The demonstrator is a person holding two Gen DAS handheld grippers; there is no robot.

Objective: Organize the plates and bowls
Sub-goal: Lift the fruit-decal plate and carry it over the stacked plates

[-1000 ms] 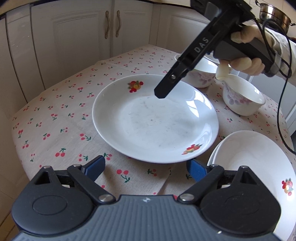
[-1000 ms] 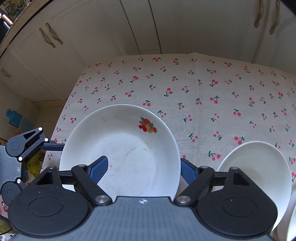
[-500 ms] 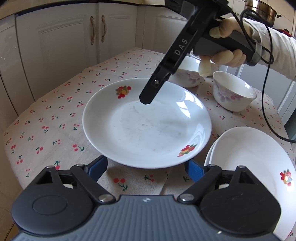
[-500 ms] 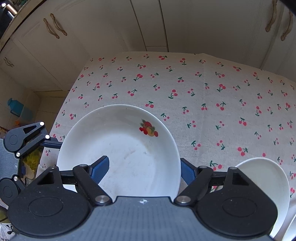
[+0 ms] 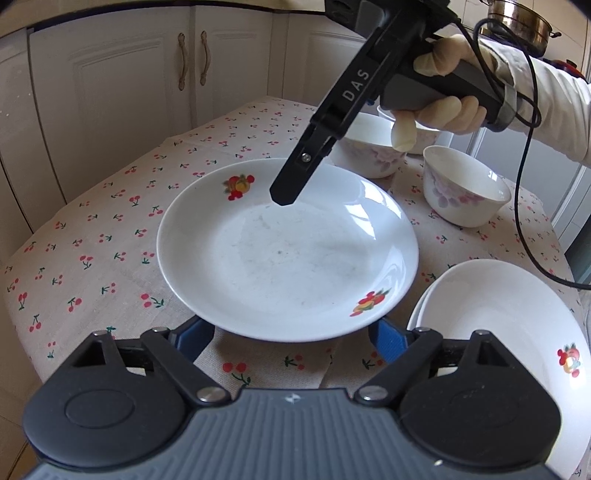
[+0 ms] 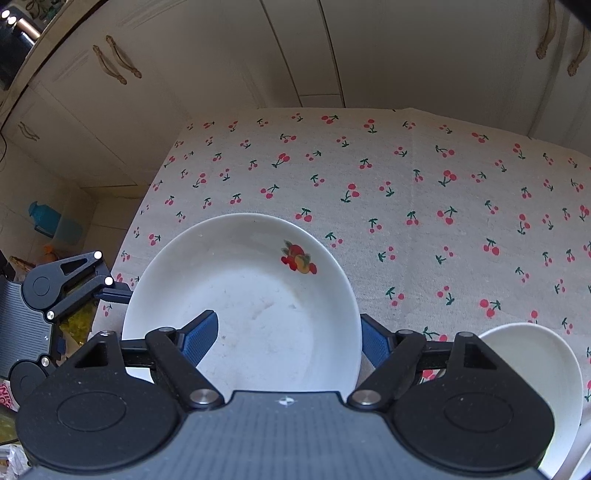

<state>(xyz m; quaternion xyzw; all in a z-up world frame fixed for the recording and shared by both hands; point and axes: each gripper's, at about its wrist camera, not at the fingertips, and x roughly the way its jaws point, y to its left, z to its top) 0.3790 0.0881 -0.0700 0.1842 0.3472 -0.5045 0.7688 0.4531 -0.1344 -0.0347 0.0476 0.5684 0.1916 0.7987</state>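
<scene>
A white plate with fruit prints (image 5: 288,254) sits on the cherry tablecloth; it also shows in the right wrist view (image 6: 251,306). My left gripper (image 5: 291,338) is open, its blue pads straddling the plate's near rim. My right gripper (image 6: 288,341) is open, one pad over the plate's far rim and one outside it; its finger (image 5: 295,184) hovers over the plate in the left wrist view. A stack of white plates (image 5: 498,325) lies to the right. Two floral bowls (image 5: 461,188) (image 5: 369,151) stand behind.
White cabinet doors (image 5: 147,81) close in behind the table. The table's left edge (image 6: 147,206) drops to the floor, where a teal jug (image 6: 51,221) stands. A steel pot (image 5: 521,18) sits at the far right.
The plate has shifted right in my left wrist view and sits closer to my left pads. My right gripper has stayed over the plate's far rim.
</scene>
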